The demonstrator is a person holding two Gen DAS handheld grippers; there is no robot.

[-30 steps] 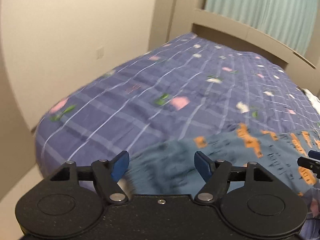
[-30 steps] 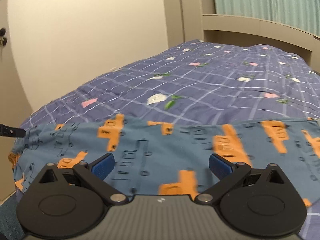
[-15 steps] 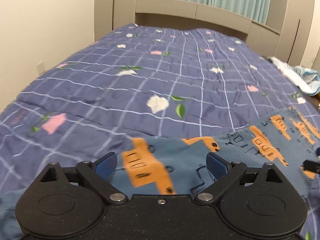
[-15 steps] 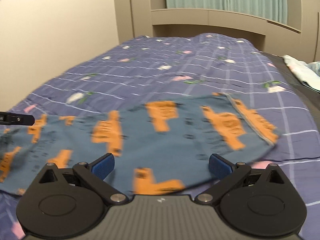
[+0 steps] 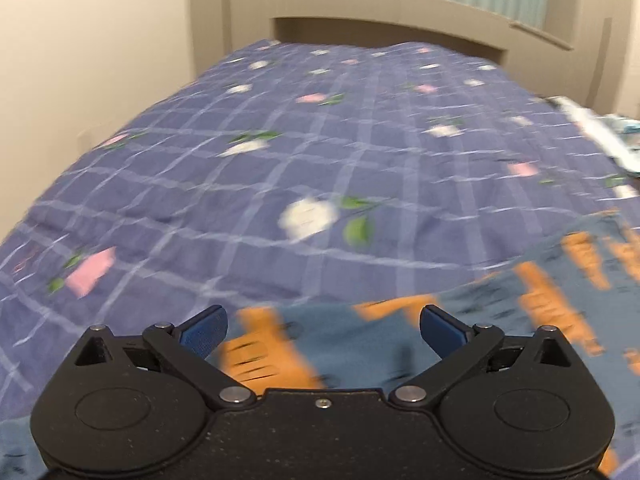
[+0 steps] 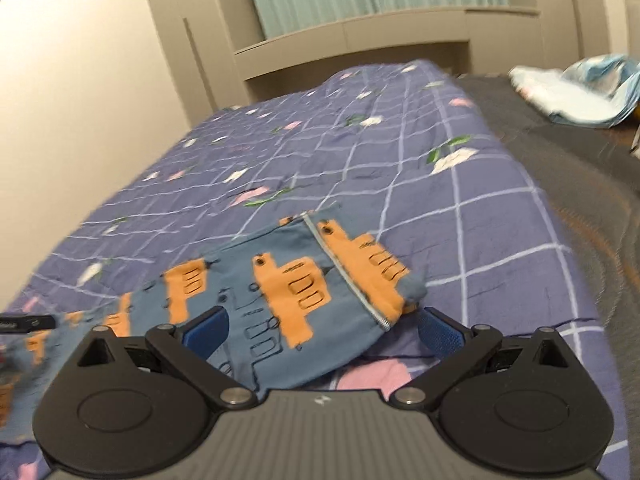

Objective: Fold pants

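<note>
Low in both frames, blue pants (image 6: 288,300) with orange print lay on the checked bed (image 6: 460,208), left gripper (image 5: 322,330) spread wide and empty, right gripper (image 6: 324,332) likewise agape over the pants' edge.

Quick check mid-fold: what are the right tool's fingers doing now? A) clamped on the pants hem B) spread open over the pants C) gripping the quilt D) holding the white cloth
B: the right tool has both blue fingers wide apart, with the pants lying loose on the quilt.
</note>
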